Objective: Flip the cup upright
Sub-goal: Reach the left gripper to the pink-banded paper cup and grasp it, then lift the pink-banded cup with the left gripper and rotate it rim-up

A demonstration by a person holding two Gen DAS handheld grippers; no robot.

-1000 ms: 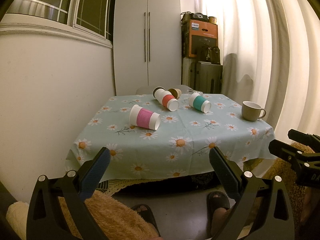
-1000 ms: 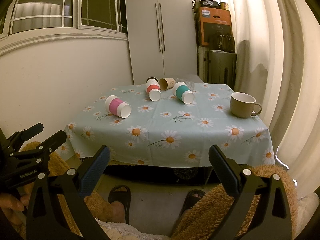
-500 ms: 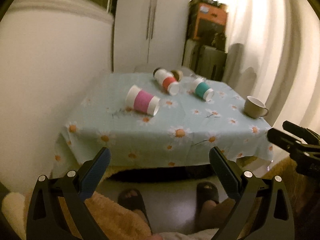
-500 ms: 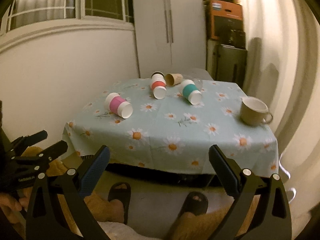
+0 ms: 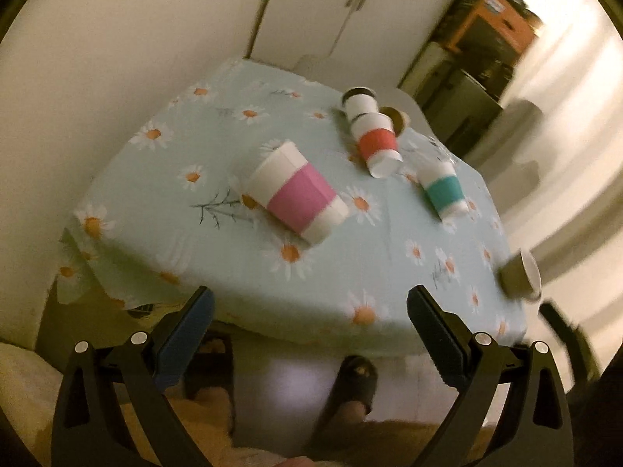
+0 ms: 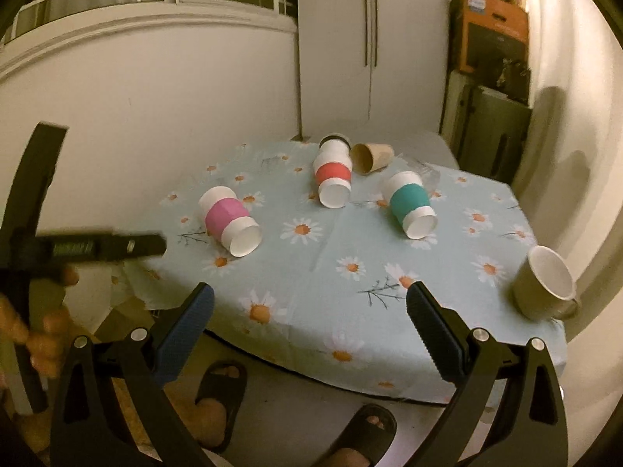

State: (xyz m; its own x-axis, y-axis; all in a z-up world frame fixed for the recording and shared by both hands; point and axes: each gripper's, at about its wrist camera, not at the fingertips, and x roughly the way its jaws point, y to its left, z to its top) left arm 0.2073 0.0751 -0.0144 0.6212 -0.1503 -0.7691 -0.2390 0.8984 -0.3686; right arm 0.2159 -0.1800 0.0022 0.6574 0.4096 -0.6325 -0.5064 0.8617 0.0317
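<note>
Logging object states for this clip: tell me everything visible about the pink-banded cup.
The pink-banded cup is a white, paper-looking cup with a wide pink sleeve around its middle. It lies on its side on the daisy tablecloth, near the table's left edge, with one round white end facing the right wrist camera. It is the closest cup to the left gripper. Nothing touches it except the cloth; both grippers are open and clear of it.

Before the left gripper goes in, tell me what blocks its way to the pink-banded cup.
Nothing visible does. The left gripper is open, and only bare tablecloth separates it from the pink-banded cup lying on its side.
</note>
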